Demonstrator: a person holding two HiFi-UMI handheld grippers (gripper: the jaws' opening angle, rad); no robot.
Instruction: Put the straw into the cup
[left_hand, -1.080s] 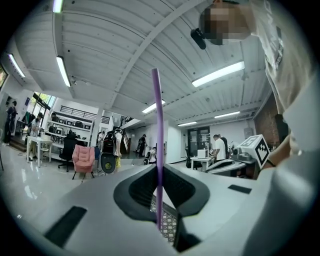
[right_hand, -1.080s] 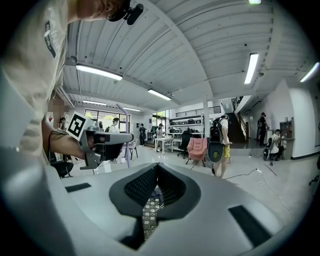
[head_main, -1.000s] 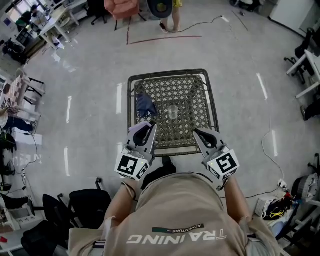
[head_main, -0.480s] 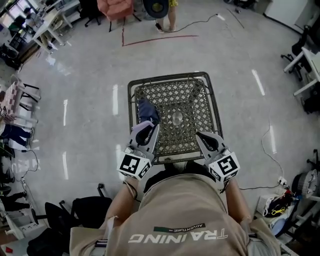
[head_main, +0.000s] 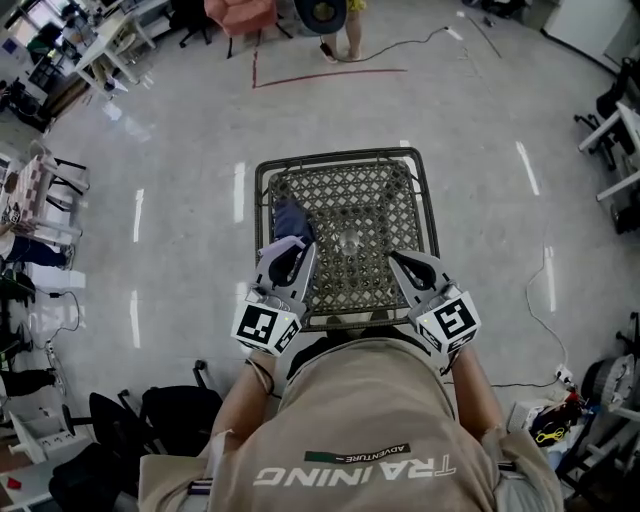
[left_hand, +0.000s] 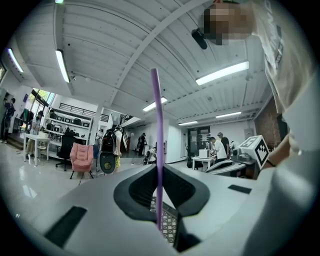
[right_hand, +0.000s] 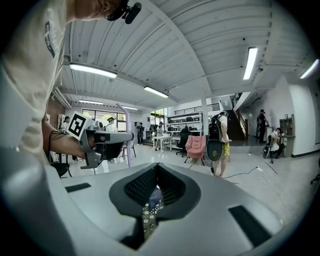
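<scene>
The straw (left_hand: 158, 140) is held upright, pinched in the left gripper (head_main: 298, 254) at lower left, the right gripper (head_main: 402, 264) is shut empty, and alignment above the mid-frame cup (head_main: 347, 241) is judged needed next.

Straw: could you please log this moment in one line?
left gripper: shut on straw | right gripper: shut, empty | cup: on table, no straw
</scene>
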